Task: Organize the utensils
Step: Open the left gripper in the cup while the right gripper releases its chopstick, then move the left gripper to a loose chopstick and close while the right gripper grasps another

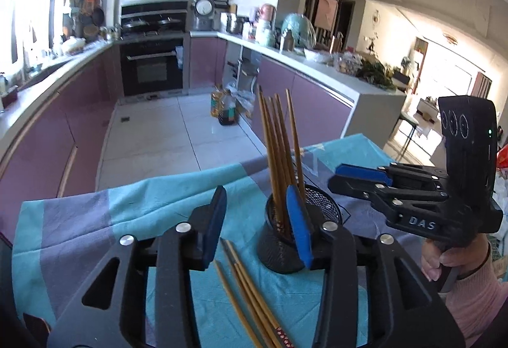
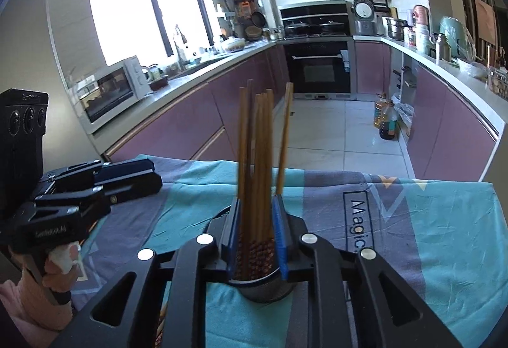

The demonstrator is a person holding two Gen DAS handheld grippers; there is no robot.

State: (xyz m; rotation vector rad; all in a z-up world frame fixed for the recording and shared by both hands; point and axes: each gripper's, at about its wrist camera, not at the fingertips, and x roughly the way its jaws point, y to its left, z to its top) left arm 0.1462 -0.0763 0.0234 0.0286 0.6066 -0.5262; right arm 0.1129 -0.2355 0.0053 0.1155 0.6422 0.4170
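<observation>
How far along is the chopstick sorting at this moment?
Partly done. Several chopsticks already stand upright in the black mesh holder on the blue cloth. Neither gripper holds anything: the left gripper has open jaws above the table, and the right gripper frames the standing bundle without pressing it. Left: the loose chopsticks lying on the cloth beside the holder.

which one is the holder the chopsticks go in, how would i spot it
Find the table draped in a teal and grey cloth at the near end of the kitchen. On it stands a small black mesh cup, round and open-topped. It is the only container there, with a bunch of brown chopsticks standing in it while others lie loose beside it.
</observation>
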